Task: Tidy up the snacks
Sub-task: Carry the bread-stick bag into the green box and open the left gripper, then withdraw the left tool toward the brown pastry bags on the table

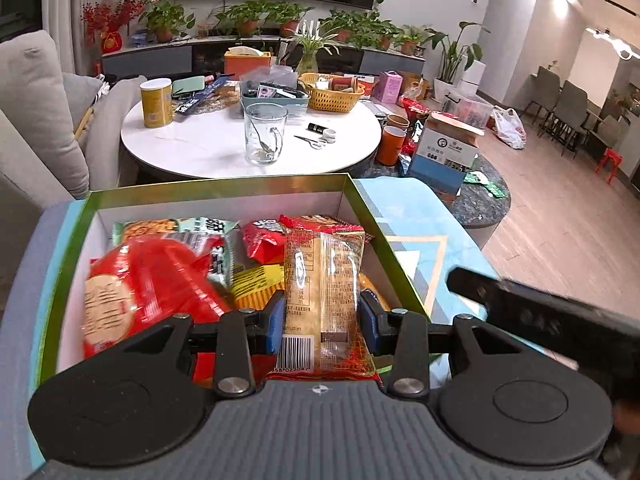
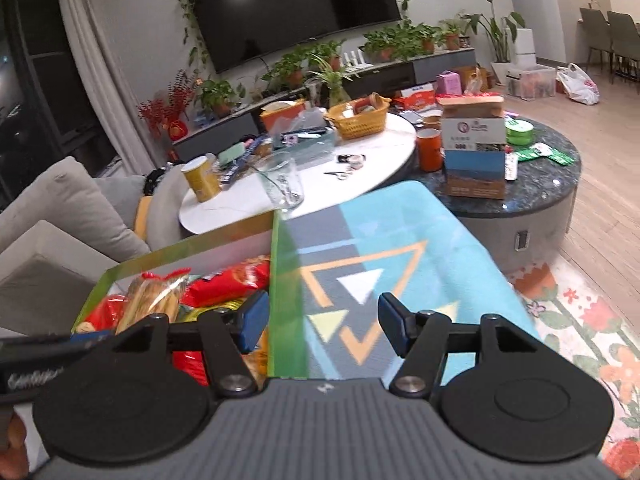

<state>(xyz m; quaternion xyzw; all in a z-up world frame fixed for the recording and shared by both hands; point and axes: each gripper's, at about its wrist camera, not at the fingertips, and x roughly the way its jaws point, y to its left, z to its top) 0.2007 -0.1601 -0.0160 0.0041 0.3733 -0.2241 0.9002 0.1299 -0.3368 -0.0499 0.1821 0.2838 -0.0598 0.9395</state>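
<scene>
Blue pads of the left hand-held gripper (image 1: pixel 323 322) clamp a clear-wrapped biscuit packet (image 1: pixel 324 288), held tilted downward over the open green-rimmed box (image 1: pixel 362 204) of snacks. Beside it, the right hand-held gripper (image 2: pixel 322 322) also angles down, its jaws wide and empty above the patterned mat (image 2: pixel 384 240), its left pad over the box's edge. Farther off, a glass mug (image 1: pixel 265 134) stands on the round white desk (image 1: pixel 200 148).

At the centre of the left wrist view, a clear snack packet (image 1: pixel 324 292) with red-and-gold printing sits between blue pads (image 1: pixel 276 320). The box (image 1: pixel 60 256) at left has a green-gold rim and white inner walls. Under it lies a mat (image 2: pixel 384 256) in turquoise and grey with orange-outlined triangles.
</scene>
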